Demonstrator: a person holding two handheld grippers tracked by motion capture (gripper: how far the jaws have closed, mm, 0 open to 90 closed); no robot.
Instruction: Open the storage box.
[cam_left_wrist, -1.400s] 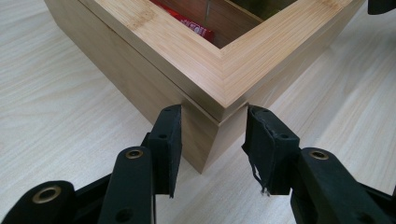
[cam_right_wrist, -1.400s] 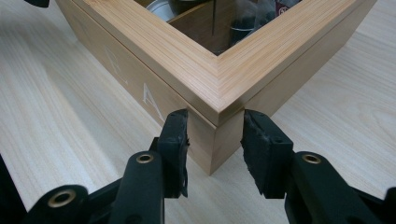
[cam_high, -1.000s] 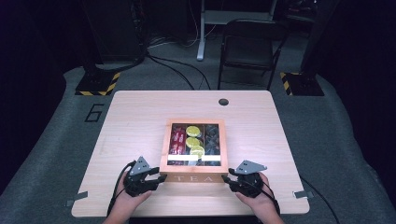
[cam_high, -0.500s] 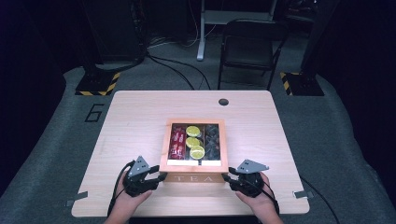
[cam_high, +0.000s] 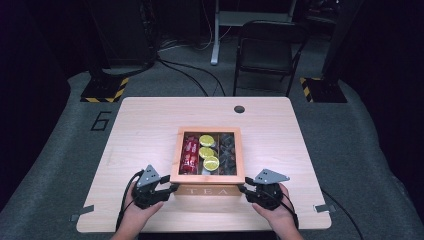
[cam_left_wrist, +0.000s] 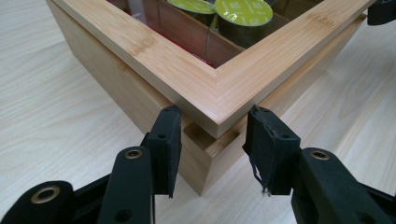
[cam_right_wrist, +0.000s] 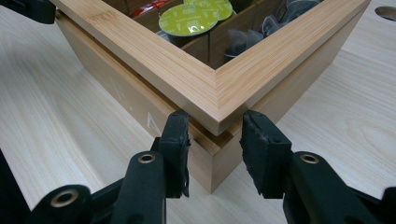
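Observation:
A bamboo tea box (cam_high: 207, 178) marked TEA sits near the front middle of the table (cam_high: 145, 125). Its framed lid lies on top. Through it I see red sachets (cam_high: 190, 152), green capsules (cam_high: 207, 152) and dark packets (cam_high: 228, 152). My left gripper (cam_high: 172, 189) is at the box's near left corner. In the left gripper view the left gripper (cam_left_wrist: 212, 140) has both pads pressed on the two walls of that corner (cam_left_wrist: 201, 158), just under the lid's rim. My right gripper (cam_high: 243, 190) clamps the near right corner (cam_right_wrist: 212, 163) the same way, shown close up in the right gripper view (cam_right_wrist: 215, 140).
A round cable hole (cam_high: 239, 109) lies in the table's far side. A dark folding chair (cam_high: 267, 50) stands behind the table. Small metal clips sit at the front corners (cam_high: 80, 215). Bare wood stretches left and right of the box.

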